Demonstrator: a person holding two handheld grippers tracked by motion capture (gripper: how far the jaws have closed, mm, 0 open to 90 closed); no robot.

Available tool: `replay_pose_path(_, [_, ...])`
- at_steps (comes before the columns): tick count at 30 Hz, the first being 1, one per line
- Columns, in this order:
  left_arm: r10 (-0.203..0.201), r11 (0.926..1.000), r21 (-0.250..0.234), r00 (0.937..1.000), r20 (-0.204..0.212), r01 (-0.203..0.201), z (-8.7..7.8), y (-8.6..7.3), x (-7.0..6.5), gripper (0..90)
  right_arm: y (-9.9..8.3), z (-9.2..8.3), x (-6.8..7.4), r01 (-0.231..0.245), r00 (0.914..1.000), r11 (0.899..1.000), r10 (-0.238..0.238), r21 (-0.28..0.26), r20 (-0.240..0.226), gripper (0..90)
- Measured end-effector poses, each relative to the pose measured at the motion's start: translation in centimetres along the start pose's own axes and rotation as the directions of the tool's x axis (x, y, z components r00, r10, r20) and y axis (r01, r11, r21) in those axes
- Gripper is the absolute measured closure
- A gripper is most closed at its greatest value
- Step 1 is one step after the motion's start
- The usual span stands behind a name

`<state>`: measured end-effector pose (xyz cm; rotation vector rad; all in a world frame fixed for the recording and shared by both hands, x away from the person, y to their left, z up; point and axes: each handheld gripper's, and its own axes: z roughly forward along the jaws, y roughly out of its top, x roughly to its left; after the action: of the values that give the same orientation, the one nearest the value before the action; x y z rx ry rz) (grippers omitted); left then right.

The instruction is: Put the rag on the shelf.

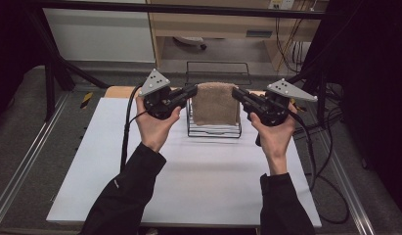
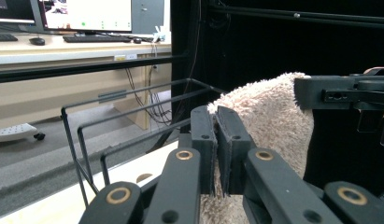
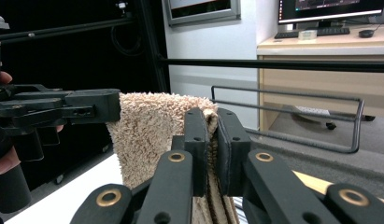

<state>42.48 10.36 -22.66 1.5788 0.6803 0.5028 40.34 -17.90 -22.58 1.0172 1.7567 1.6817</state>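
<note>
White tabletop (image 1: 189,171) under a dark frame, with a desk and monitors behind it: that is your workplace. At its far edge stands a black wire rack (image 1: 213,128), and a tan towel (image 1: 215,104) hangs above it, stretched between your two grippers. Your left gripper (image 1: 192,91) holds the towel's left upper corner; in the left gripper view the jaws are pressed nearly together with the pile (image 2: 269,116) pinched between the pads (image 2: 203,140). Your right gripper (image 1: 235,93) holds the opposite corner in the same way; in the right gripper view a fold of towel (image 3: 152,126) sits clamped between its narrow jaws. Both hands are raised off the table, jaws pointing inward toward each other. Whether the towel's lower edge touches the rack cannot be told.
</note>
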Motion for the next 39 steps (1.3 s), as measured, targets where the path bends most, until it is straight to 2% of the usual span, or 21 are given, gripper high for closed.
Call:
replay_pose_path(16, [0.006,0.9995,-0.030,0.9999,-0.015,-0.006,0.9,3.3,1.1,86.0,3.2,1.0,-0.2,0.024,0.9996,0.999,-0.023,-0.029,0.016,84.1])
replay_pose_path(39, [-0.007,0.9985,-0.055,0.9993,-0.037,0.005,3.7,6.4,2.4,86.0,6.4,2.8,-2.2,0.032,0.9985,0.998,-0.029,-0.063,0.047,84.1])
